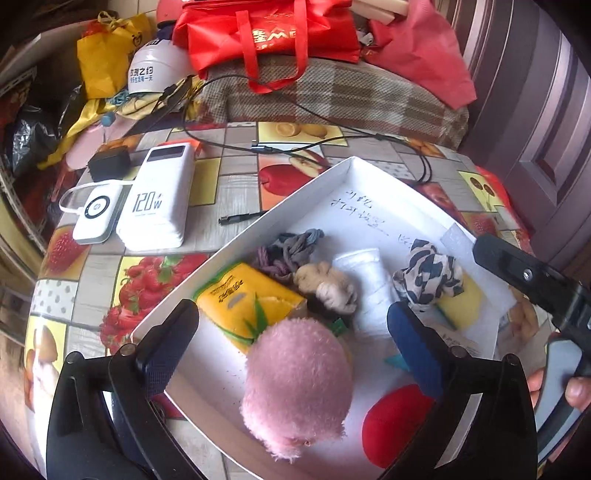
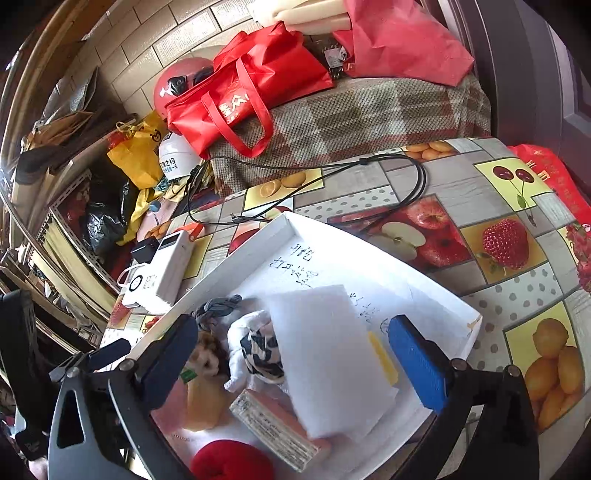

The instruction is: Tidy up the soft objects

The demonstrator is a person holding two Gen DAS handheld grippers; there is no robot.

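Observation:
A white shallow box (image 1: 317, 184) lies on the fruit-print table and holds the soft things. My left gripper (image 1: 291, 343) is open over its near end, with a pink fluffy plush (image 1: 295, 384) lying between the fingers, not pinched. Beyond it lie a yellow tissue pack (image 1: 243, 295), a beige plush (image 1: 328, 284), knotted grey-purple cloth (image 1: 291, 251), a black-and-white cloth (image 1: 428, 273) and a red soft ball (image 1: 395, 424). My right gripper (image 2: 291, 354) is open above the box (image 2: 424, 280), over a white foam sheet (image 2: 325, 350), a yellow sponge (image 2: 384, 358) and the spotted cloth (image 2: 262, 350).
Two white power banks (image 1: 155, 199) and a black charger (image 1: 109, 162) lie left of the box. A black cable (image 1: 314, 144) runs across the table behind it. Red bags (image 1: 269, 33), a yellow bag (image 1: 103, 62) and a plaid cushion (image 1: 332, 96) crowd the far side.

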